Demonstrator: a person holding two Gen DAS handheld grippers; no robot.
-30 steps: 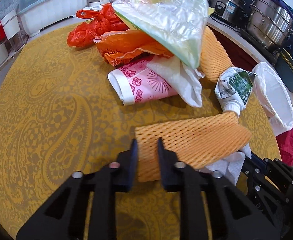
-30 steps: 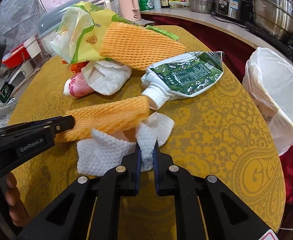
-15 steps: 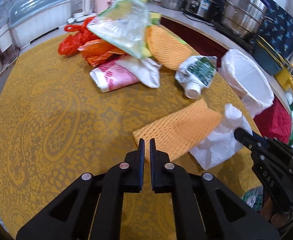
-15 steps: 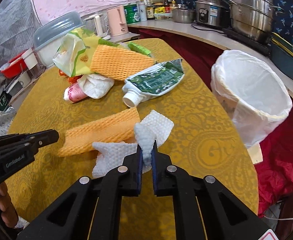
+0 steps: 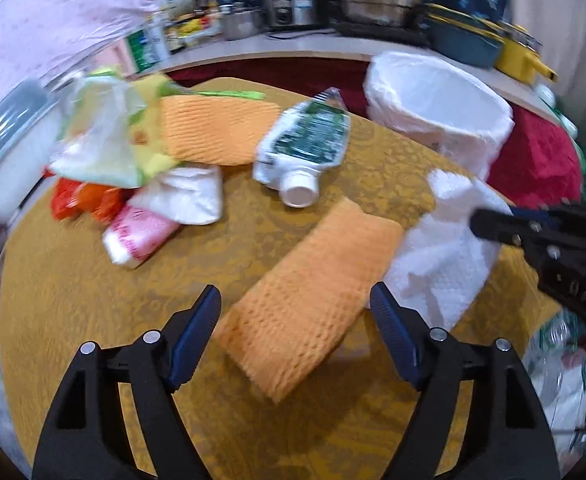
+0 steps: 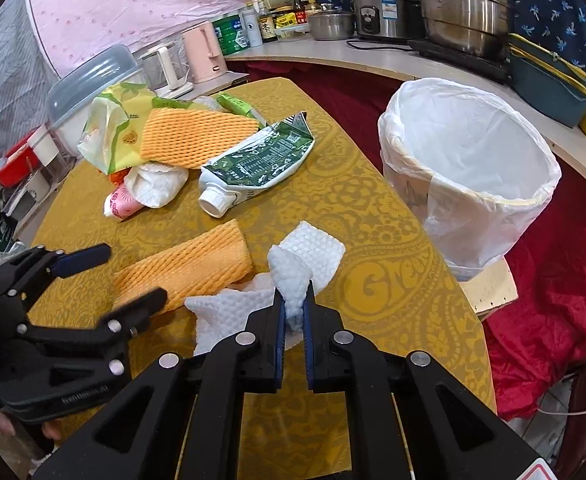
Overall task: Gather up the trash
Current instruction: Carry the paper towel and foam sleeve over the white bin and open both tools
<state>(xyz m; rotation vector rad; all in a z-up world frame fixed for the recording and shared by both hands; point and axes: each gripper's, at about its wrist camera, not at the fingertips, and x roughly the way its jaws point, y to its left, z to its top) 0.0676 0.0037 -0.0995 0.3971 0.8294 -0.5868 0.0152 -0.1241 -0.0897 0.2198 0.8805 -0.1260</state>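
Note:
An orange foam net (image 5: 309,300) lies on the yellow table (image 5: 73,300), between the wide-open jaws of my left gripper (image 5: 295,304). It shows in the right wrist view too (image 6: 185,268), with the left gripper (image 6: 121,276) around its near end. My right gripper (image 6: 293,312) is shut on a white paper towel (image 6: 293,276) and lifts one corner; the towel (image 5: 445,248) also shows in the left wrist view beside the right gripper's fingers (image 5: 493,224). A bin lined with a white bag (image 6: 469,160) stands off the table's right edge.
A pile of trash sits further back: a green-and-white pouch (image 6: 253,164), a second orange foam net (image 6: 189,140), a yellow-green plastic bag (image 6: 113,132), a crumpled tissue (image 6: 157,180), a pink wrapper (image 6: 119,204). Pots and bottles line the counter (image 6: 373,60) behind.
My left gripper has opened wide and now straddles the orange foam net. My right gripper has kept hold of the paper towel and raised it slightly toward the bin side.

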